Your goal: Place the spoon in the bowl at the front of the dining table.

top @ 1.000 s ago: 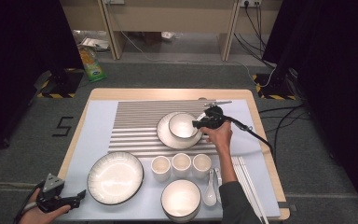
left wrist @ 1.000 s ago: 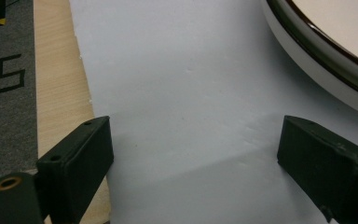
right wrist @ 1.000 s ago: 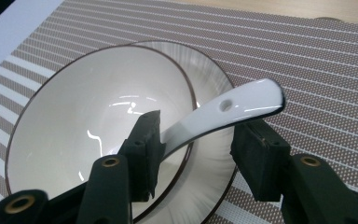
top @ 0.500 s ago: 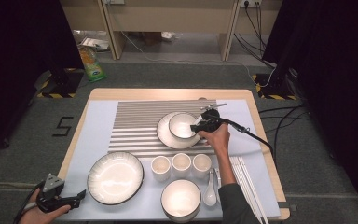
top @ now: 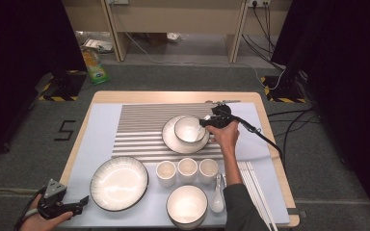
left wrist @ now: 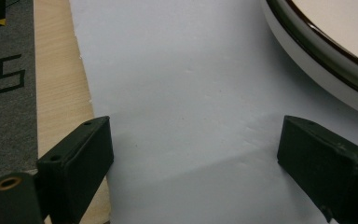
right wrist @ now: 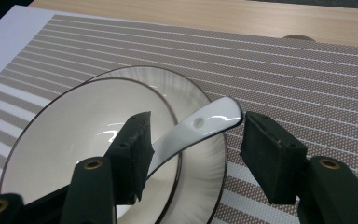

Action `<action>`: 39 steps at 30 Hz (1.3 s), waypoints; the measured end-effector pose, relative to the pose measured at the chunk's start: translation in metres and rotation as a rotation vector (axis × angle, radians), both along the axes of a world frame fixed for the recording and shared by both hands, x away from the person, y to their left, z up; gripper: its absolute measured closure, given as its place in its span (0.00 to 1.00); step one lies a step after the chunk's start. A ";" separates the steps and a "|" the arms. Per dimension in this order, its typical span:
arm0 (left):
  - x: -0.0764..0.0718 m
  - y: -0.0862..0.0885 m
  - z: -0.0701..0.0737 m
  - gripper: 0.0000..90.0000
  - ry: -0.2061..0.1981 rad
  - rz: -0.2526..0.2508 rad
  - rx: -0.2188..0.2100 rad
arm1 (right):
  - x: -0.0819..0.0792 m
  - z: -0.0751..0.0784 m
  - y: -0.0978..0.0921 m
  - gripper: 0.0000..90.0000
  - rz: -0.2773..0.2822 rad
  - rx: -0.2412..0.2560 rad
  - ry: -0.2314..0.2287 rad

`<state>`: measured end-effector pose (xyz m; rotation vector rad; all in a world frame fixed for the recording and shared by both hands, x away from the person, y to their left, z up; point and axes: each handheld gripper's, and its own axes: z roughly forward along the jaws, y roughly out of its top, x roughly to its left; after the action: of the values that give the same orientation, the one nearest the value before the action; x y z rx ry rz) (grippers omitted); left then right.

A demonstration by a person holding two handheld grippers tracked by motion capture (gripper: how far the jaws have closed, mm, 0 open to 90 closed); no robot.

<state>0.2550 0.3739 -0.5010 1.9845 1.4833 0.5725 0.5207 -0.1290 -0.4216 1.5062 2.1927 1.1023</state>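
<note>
Right tool (right wrist: 193,154) is hovering with jaws apart around the white spoon's handle (right wrist: 205,123), which is resting in the small bowl (right wrist: 74,140) on the saucer (right wrist: 200,186), so closing squarely looks next, while the left tool (top: 60,207) is idling open off the desk's (top: 173,96) corner.

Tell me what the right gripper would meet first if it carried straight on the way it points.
Probably the white spoon: its handle lies between the open jaws of the right gripper, resting in the bowl.

place: recording lab | signs: black curtains (top: 24,72) flank the worktop (top: 173,96) | hazard-striped stand feet (top: 282,94) | floor marked 5 (top: 65,130) | cables (top: 294,120) on grey carpet
</note>
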 end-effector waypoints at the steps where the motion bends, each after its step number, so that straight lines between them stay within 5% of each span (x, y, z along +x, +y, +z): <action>1: 0.000 0.000 0.000 0.11 0.000 0.000 0.000 | 0.001 0.000 0.000 0.47 -0.007 -0.001 -0.005; 10: 0.000 0.000 0.000 0.10 -0.001 0.000 -0.002 | 0.010 -0.003 0.002 0.47 -0.054 -0.003 -0.005; 16: 0.000 0.000 0.000 0.11 -0.002 0.001 -0.003 | 0.008 -0.001 -0.001 0.51 -0.036 -0.015 -0.010; 21: 0.000 0.000 0.000 0.11 -0.003 0.002 -0.003 | 0.001 0.002 -0.007 0.56 0.021 -0.045 -0.008; 39: 0.000 0.000 0.000 0.11 -0.003 0.003 -0.003 | -0.020 -0.004 -0.010 0.51 0.219 -0.011 0.047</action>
<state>0.2546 0.3737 -0.5013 1.9787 1.4847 0.5745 0.5010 -0.1393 -0.4256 1.3234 2.4383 1.1259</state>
